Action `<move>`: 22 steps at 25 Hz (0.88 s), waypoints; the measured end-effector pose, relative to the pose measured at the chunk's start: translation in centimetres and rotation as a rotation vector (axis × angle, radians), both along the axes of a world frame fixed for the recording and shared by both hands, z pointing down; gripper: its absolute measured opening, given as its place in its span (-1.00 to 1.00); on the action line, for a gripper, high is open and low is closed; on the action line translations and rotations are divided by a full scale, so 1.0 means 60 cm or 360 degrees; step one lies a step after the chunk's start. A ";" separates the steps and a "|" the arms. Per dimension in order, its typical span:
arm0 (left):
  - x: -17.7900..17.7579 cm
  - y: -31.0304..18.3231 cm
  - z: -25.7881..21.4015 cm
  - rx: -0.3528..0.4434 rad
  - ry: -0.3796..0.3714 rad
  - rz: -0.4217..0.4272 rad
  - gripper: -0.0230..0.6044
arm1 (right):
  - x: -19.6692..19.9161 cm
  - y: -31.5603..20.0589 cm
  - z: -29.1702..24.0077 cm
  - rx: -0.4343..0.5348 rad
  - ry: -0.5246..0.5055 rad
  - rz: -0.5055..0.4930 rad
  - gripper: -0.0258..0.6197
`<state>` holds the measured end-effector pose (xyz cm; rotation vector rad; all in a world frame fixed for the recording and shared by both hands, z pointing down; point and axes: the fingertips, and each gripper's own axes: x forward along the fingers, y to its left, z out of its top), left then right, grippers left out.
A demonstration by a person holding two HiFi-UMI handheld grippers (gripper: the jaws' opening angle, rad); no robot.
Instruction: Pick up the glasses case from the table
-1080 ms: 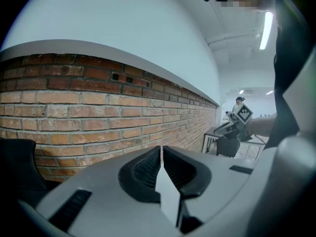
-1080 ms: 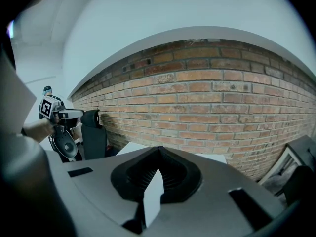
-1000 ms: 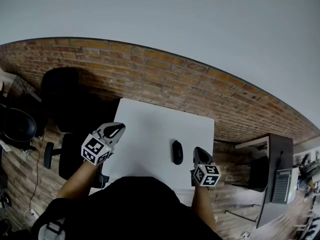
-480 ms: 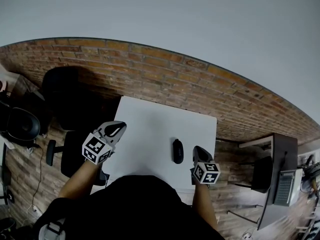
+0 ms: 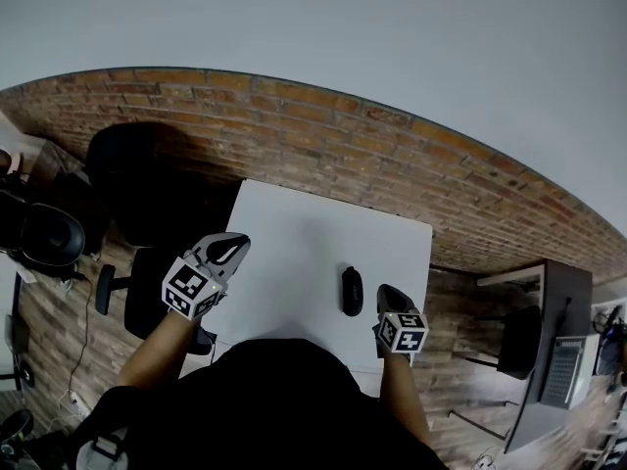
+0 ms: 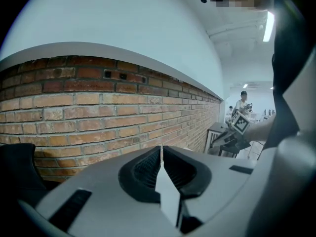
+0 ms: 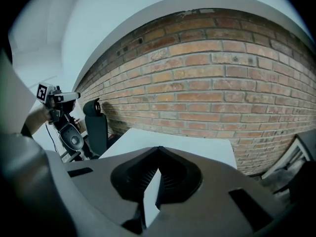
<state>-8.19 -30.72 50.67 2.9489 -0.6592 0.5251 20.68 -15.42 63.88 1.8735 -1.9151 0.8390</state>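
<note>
The glasses case (image 5: 351,290) is a black oval lying on the white table (image 5: 294,253), right of the middle and near the front edge. My right gripper (image 5: 384,291) hovers just right of the case, shut with nothing between its jaws. The right gripper view shows its closed tips (image 7: 159,150) over the table (image 7: 168,139); the case is hidden there. My left gripper (image 5: 239,241) is held above the table's left edge, away from the case. Its jaws (image 6: 161,148) meet in a thin line, shut and empty.
A brick wall (image 5: 323,135) runs behind the table. A black office chair (image 5: 127,179) stands at the table's far left, also seen as the chair (image 7: 96,125) in the right gripper view. Another desk (image 5: 549,331) stands to the right. A second dark chair (image 5: 49,238) is at far left.
My right gripper has sunk a little beside the case, still shut. The left gripper has stayed nearly where it was. The case has not moved on the table.
</note>
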 end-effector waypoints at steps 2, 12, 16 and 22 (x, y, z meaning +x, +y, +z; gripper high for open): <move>0.004 0.001 -0.004 0.0020 0.0009 0.0002 -0.85 | 0.001 -0.003 0.010 -0.0018 -0.0006 -0.0015 -0.87; 0.015 0.005 0.012 0.0006 -0.0053 -0.0017 -0.85 | 0.017 -0.011 0.075 -0.0138 -0.0050 -0.0018 -0.81; 0.022 0.006 0.016 -0.0003 -0.0063 -0.0018 -0.85 | 0.018 -0.013 0.113 -0.0196 -0.0075 -0.0022 -0.66; 0.032 0.006 0.026 -0.0021 -0.0079 -0.0021 -0.85 | 0.017 -0.019 0.151 -0.0259 -0.0103 -0.0052 -0.54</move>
